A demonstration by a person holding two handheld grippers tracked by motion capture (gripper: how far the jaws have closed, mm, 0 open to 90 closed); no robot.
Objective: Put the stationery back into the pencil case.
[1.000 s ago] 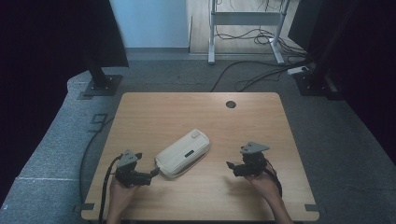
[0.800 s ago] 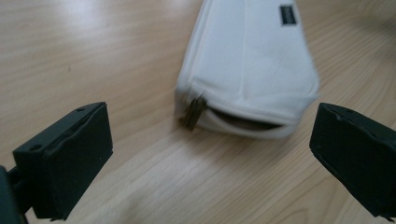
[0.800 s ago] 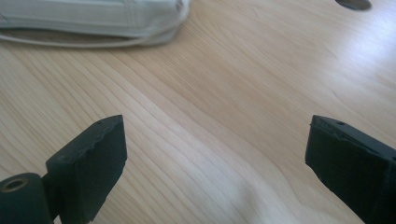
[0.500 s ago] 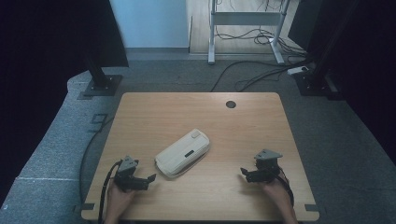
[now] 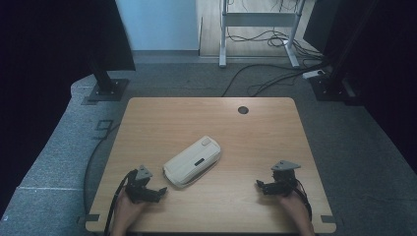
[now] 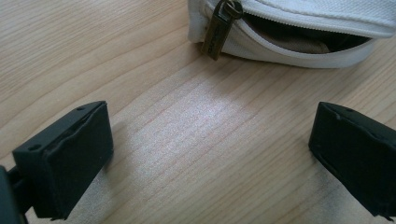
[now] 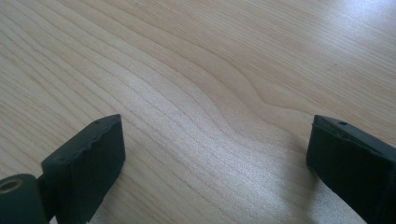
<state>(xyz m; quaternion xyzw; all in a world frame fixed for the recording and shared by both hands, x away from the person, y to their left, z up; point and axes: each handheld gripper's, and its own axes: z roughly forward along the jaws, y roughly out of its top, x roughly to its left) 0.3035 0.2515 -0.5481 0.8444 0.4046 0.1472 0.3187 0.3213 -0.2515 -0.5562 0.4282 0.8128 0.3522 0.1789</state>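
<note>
The white zip pouch (image 5: pixel 192 161) lies aslant near the middle of the desk (image 5: pixel 211 120), its zipper partly undone at the near end with the metal pull tab (image 6: pixel 215 31) hanging free. It looks like soft, light fabric that would sag and slide on the smooth wood, so one tool should likely pin the body while the other pinches the tab. The left tool (image 5: pixel 158 192) rests low just before that end, jaws spread and empty; the right tool (image 5: pixel 259 186), well apart, has just been opening over bare wood.
</note>
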